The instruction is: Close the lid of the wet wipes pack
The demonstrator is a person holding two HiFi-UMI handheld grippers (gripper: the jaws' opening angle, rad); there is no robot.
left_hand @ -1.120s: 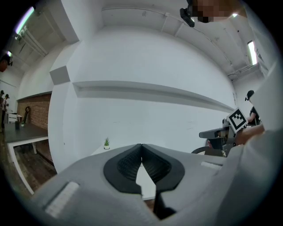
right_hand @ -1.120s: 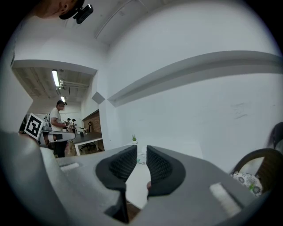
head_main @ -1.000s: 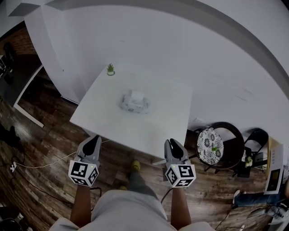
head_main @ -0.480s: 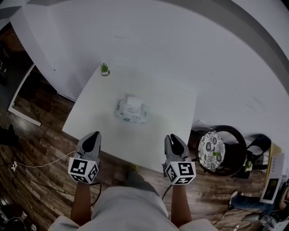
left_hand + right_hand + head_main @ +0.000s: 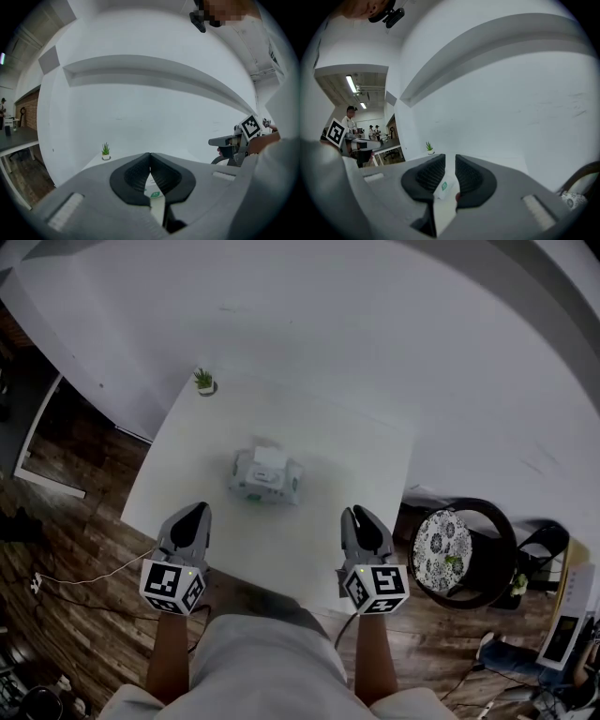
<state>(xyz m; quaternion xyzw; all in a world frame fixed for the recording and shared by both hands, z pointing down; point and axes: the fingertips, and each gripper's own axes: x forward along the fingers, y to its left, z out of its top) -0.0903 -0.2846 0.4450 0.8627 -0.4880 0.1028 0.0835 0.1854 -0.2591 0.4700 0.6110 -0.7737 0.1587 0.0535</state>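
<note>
Two grippers hang short of the wet wipes pack (image 5: 265, 479), its lid (image 5: 270, 457) raised on the bench (image 5: 347, 456): left gripper (image 5: 190, 512) jaws closed, right gripper (image 5: 361, 514) jaws slightly parted, empty.

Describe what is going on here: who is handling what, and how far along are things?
A person stands at the near edge of a white table with a two-jaw gripper in each hand. Neither gripper touches anything: the left gripper has its jaws together, the right gripper has them slightly apart, and both are empty. The wet wipes pack lies mid-table ahead of them, its white lid apparently flipped up, not yet closed. A small potted plant sits at the far left corner.
</note>
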